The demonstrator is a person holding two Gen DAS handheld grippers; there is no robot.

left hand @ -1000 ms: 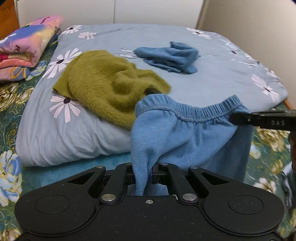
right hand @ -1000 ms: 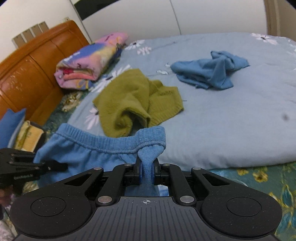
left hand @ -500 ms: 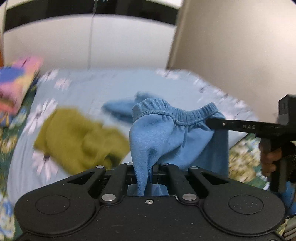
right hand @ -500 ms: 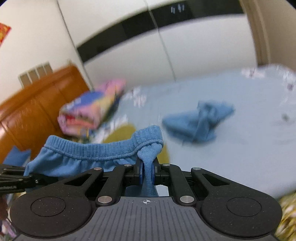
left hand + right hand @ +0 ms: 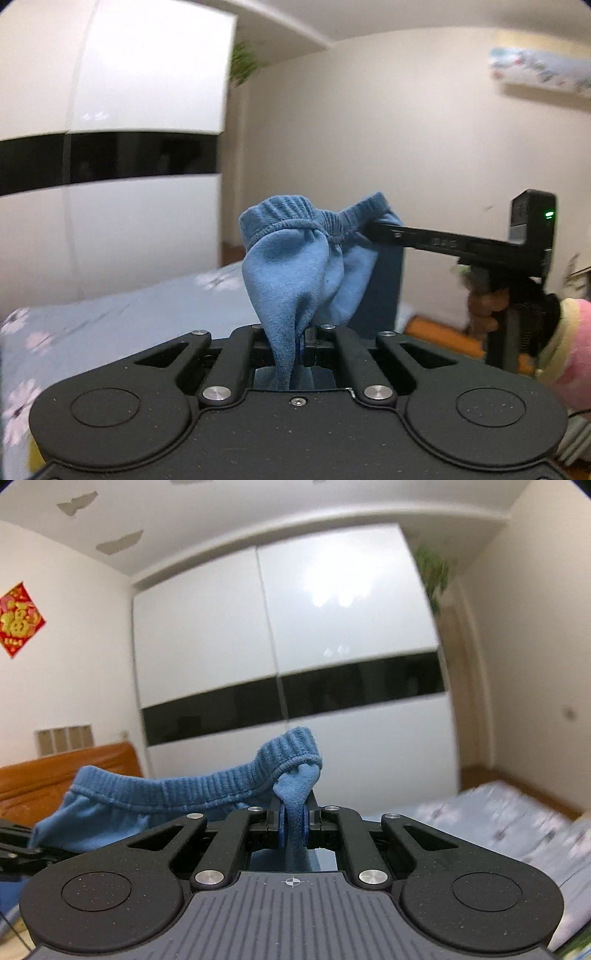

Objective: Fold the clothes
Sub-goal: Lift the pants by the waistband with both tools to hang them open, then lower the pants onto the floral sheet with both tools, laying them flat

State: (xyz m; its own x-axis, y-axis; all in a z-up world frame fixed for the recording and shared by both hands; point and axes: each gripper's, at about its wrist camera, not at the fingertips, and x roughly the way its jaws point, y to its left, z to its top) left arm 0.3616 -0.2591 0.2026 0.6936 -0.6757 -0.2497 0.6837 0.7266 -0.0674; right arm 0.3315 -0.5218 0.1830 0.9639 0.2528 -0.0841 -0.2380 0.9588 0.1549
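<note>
Both grippers hold blue trousers [image 5: 291, 266] by the ribbed elastic waistband, lifted high above the bed. My left gripper [image 5: 295, 339] is shut on one end of the waistband. My right gripper [image 5: 293, 827] is shut on the other end, and the waistband [image 5: 192, 786] stretches from it to the left. In the left wrist view the right gripper [image 5: 373, 230] comes in from the right, clamped on the cloth. The lower part of the trousers hangs out of sight below.
The bed with its light blue flowered quilt [image 5: 110, 317] lies low in the left wrist view and at the lower right of the right wrist view [image 5: 517, 819]. A white wardrobe [image 5: 295, 664] stands behind. An orange wooden headboard [image 5: 55, 779] is at the left.
Both grippers have lifted the trousers well up and tilted upward. The bed and the other clothes have dropped out of view; wardrobe and walls now fill the frames.
</note>
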